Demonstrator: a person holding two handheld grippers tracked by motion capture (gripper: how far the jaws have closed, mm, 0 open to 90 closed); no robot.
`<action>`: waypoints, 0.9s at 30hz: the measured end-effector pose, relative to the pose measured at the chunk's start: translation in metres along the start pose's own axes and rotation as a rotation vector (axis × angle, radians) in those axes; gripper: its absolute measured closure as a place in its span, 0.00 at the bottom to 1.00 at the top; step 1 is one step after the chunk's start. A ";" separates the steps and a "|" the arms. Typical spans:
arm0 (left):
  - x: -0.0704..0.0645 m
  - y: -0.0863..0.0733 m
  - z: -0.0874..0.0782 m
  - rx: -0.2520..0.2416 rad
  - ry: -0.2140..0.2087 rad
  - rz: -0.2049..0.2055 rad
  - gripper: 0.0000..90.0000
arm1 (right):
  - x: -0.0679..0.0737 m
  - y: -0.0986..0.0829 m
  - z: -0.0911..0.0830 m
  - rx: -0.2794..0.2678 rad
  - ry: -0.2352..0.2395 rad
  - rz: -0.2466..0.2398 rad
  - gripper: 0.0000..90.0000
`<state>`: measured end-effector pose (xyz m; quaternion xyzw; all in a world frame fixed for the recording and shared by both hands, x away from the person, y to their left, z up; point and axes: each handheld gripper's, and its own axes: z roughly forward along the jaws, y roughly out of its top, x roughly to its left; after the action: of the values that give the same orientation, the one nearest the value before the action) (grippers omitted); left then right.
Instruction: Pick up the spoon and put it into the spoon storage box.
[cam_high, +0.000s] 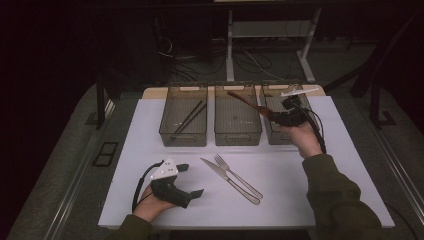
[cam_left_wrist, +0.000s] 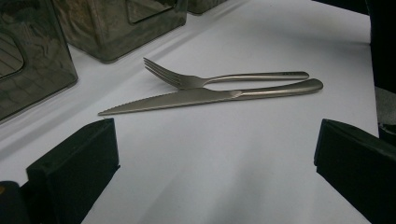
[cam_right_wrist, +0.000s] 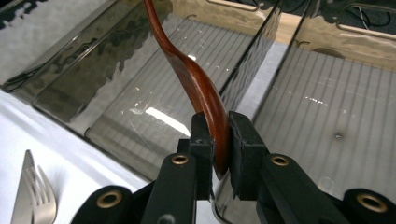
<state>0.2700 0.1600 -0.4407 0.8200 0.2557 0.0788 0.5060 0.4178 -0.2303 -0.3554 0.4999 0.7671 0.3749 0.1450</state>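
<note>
Right gripper (cam_right_wrist: 220, 140) clamps a wooden spoon (cam_right_wrist: 196, 86) above the bins.
The spoon is glossy red-brown, curved, pinched at its broad end, over the middle smoky ribbed plastic bin (cam_high: 237, 115) and the right one (cam_high: 274, 120). Left gripper (cam_high: 191, 180) rests on the white mat (cam_left_wrist: 261, 163), jaws wide, facing a matte steel fork (cam_left_wrist: 205, 79) touching a serrated knife (cam_left_wrist: 210, 97).

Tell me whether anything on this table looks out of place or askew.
Nothing looks spilled or damaged. The fork and knife lie loose on the white mat, outside the bins, and the wooden spoon is pinched in the right gripper.
</note>
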 end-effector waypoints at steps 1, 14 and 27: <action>0.000 0.000 0.000 0.001 0.000 0.000 0.00 | 0.002 0.001 0.003 0.005 -0.005 0.001 0.89; 0.000 0.000 0.001 0.006 -0.008 0.005 0.00 | 0.022 0.008 0.035 0.062 -0.016 0.009 0.88; -0.001 0.000 0.001 0.007 -0.010 0.004 0.00 | 0.027 0.006 0.039 0.068 -0.008 -0.011 0.87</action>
<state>0.2696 0.1581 -0.4409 0.8226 0.2519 0.0749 0.5042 0.4329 -0.1883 -0.3734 0.5020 0.7814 0.3460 0.1330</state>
